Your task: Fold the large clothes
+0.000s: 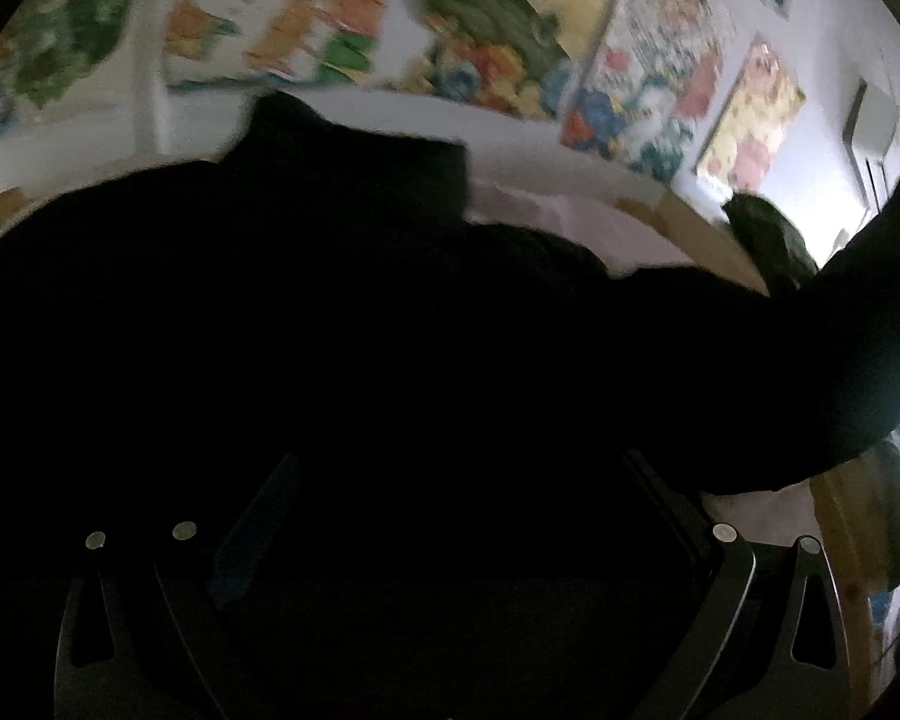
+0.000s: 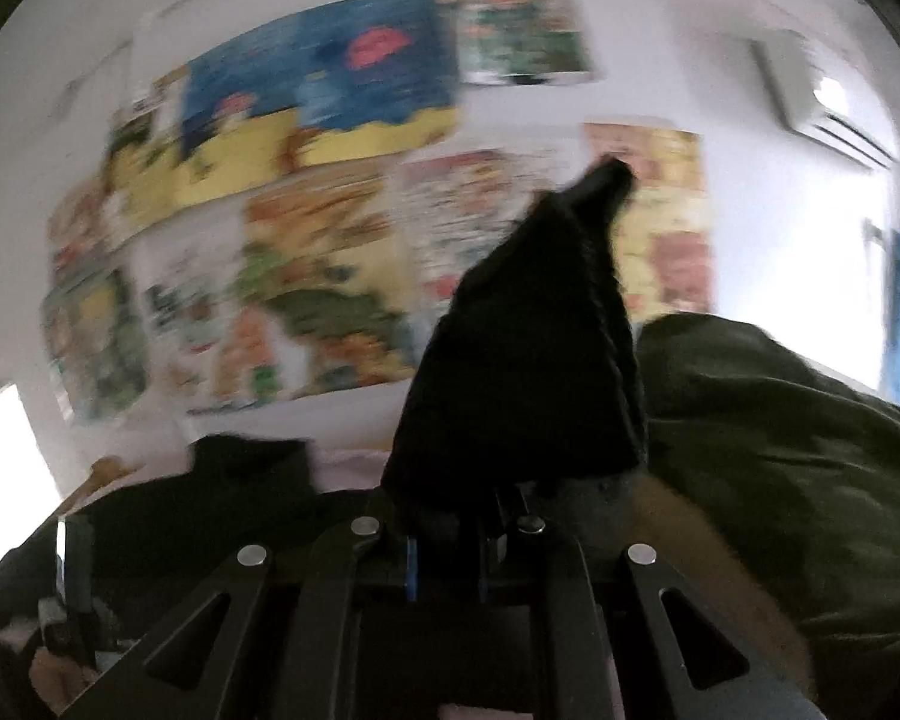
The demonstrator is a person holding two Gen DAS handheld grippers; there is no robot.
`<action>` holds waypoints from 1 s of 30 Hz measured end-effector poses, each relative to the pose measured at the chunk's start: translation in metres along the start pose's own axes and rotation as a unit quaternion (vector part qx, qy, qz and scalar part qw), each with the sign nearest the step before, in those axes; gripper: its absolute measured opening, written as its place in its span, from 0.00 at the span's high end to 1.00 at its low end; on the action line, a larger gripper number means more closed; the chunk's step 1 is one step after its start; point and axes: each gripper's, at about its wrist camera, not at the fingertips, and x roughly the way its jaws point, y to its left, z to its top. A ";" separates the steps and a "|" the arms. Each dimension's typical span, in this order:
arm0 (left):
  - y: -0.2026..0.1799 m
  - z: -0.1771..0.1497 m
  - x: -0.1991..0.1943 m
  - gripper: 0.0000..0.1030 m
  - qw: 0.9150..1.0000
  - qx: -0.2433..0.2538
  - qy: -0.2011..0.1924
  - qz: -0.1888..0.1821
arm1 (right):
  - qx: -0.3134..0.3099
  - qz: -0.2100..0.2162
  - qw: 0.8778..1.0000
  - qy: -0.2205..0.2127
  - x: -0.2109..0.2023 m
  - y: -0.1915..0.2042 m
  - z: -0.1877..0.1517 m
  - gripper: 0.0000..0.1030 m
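A large black garment (image 1: 342, 312) fills most of the left wrist view and spreads over a pale pink surface (image 1: 570, 222). My left gripper (image 1: 450, 480) sits low over the dark cloth with its jaws spread wide; the fingertips are lost in the dark. In the right wrist view my right gripper (image 2: 453, 540) is shut on a bunched part of the black garment (image 2: 528, 360), which stands up in a peak above the jaws. The rest of the garment (image 2: 222, 480) lies to the lower left.
A dark olive-green garment (image 2: 798, 456) is heaped at the right, also in the left wrist view (image 1: 774, 240). A wooden edge (image 1: 702, 228) borders the pink surface. Colourful posters (image 2: 306, 240) cover the white wall. An air conditioner (image 2: 822, 102) hangs upper right.
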 end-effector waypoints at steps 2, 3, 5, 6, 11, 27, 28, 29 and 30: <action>0.019 0.000 -0.018 0.01 1.000 -0.016 -0.012 -0.001 | -0.013 0.020 1.000 0.009 0.007 0.029 -0.003 0.88; 0.032 -0.002 -0.026 0.01 1.000 -0.027 -0.017 0.000 | -0.018 0.028 0.999 0.014 0.012 0.042 -0.004 0.88; 0.053 -0.002 -0.038 0.01 0.999 -0.046 -0.023 -0.002 | -0.023 0.051 0.998 0.030 0.024 0.068 -0.009 0.88; 0.068 -0.003 -0.048 0.01 0.998 -0.060 -0.030 -0.004 | -0.022 0.059 0.997 0.036 0.027 0.077 -0.013 0.88; 0.117 -0.001 -0.071 0.02 0.995 -0.088 -0.034 -0.008 | -0.056 0.098 0.991 0.077 0.063 0.138 -0.042 0.88; 0.194 -0.017 -0.075 0.01 0.979 -0.155 -0.015 -0.131 | -0.165 0.299 0.903 0.260 0.140 0.270 -0.185 0.79; 0.195 -0.018 -0.075 0.01 0.978 -0.157 -0.016 -0.135 | -0.168 0.309 0.897 0.267 0.140 0.271 -0.188 0.75; 0.197 -0.019 -0.074 0.01 0.977 -0.160 -0.017 -0.140 | -0.168 0.320 0.892 0.270 0.138 0.271 -0.189 0.61; 0.198 -0.020 -0.074 0.01 0.976 -0.162 -0.019 -0.147 | -0.168 0.328 0.890 0.267 0.134 0.269 -0.189 0.43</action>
